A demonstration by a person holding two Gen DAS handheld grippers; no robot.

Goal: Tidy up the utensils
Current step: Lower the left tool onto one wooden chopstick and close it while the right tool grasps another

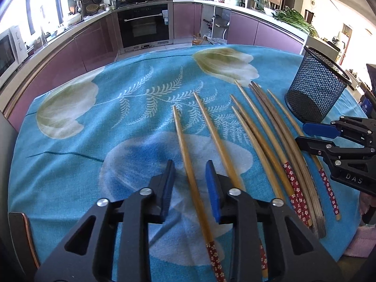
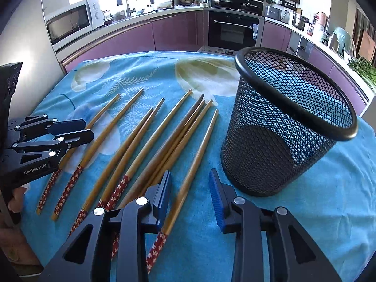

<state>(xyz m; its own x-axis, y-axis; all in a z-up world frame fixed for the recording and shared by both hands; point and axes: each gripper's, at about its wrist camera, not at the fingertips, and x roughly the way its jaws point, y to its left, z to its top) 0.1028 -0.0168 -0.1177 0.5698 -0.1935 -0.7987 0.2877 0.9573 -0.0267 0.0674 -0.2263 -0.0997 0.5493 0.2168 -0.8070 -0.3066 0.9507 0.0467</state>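
Several wooden chopsticks with red flowered ends lie side by side on the blue flowered tablecloth. My left gripper is open and straddles the leftmost chopstick just above the cloth. It also shows in the right wrist view. My right gripper is open and empty, low over the cloth, with the rightmost chopstick by its left finger. It also shows in the left wrist view. A black mesh cup stands upright and empty right of the chopsticks; it also shows in the left wrist view.
The table's far edge drops off toward purple kitchen cabinets and an oven. A microwave sits on the counter at the left. A wooden chair back stands at the near left corner.
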